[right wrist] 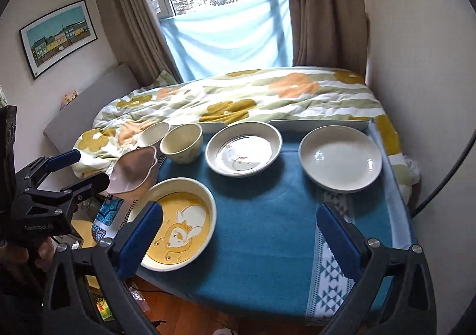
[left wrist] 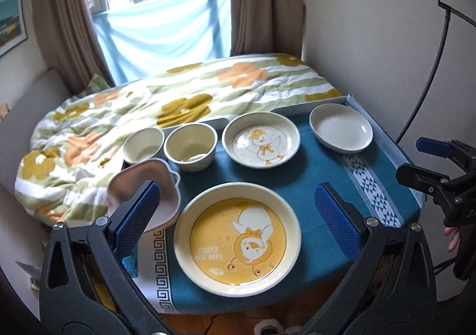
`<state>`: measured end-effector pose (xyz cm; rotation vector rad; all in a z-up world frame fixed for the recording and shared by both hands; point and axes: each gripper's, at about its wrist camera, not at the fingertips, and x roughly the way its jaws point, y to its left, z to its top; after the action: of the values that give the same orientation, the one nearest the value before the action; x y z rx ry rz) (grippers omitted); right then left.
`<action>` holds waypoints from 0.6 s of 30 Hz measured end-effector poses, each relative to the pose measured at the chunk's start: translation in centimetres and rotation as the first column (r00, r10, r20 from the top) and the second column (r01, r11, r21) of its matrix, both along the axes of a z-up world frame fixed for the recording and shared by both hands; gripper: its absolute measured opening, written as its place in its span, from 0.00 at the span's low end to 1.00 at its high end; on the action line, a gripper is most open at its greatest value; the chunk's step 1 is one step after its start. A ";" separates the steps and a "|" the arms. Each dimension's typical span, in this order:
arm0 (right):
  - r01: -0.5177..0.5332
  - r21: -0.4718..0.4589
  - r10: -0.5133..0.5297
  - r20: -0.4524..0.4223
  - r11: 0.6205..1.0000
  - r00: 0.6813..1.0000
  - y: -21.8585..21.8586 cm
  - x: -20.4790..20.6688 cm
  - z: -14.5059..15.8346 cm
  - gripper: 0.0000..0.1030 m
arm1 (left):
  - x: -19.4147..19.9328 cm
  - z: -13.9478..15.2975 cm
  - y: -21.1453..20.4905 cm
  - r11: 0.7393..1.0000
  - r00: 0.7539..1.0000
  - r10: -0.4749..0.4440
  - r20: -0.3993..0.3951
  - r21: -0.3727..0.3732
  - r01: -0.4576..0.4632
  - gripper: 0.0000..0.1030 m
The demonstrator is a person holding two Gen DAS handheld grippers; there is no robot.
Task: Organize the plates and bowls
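Note:
On the blue cloth sit a big yellow duck plate [left wrist: 237, 238] [right wrist: 178, 225], a smaller white duck plate [left wrist: 261, 143] [right wrist: 244, 152], a plain white plate [left wrist: 340, 126] [right wrist: 340, 158], a cream bowl [left wrist: 191, 146] [right wrist: 182, 141], a smaller cream bowl [left wrist: 143, 145] [right wrist: 153, 130] and a pink bowl [left wrist: 142, 195] [right wrist: 135, 171] at the left edge. My left gripper [left wrist: 238, 220] [right wrist: 80, 168] is open above the yellow plate, its left pad beside the pink bowl. My right gripper [right wrist: 241, 235] [left wrist: 416, 159] is open and empty over the cloth.
The blue cloth [right wrist: 261, 216] covers a small table whose far side meets a bed with a flowered quilt [left wrist: 178, 103]. A white wall stands on the right. Wooden floor [right wrist: 190, 317] shows below the near edge.

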<state>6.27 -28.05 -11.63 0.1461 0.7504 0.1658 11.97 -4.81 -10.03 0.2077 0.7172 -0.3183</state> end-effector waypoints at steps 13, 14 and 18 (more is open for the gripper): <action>0.224 -0.024 -0.224 0.014 0.974 0.974 -9.0 -0.5 3.4 1.00 | 5.7 3.3 -12.0 0.967 0.967 -0.254 0.030 -0.021 0.255 1.00; 0.242 -0.032 -0.242 0.003 0.970 0.970 -9.5 0.0 3.3 1.00 | 6.6 3.1 -12.7 0.962 0.962 -0.271 0.019 -0.022 0.271 1.00; 0.307 -0.024 -0.307 -0.030 0.951 0.951 -11.2 1.3 2.5 1.00 | 10.5 1.8 -15.6 0.937 0.937 -0.348 -0.037 -0.036 0.347 1.00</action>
<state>7.59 -39.29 -9.09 0.2464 0.7528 -0.1409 22.46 -20.44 -8.18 0.3021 0.7168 -0.6725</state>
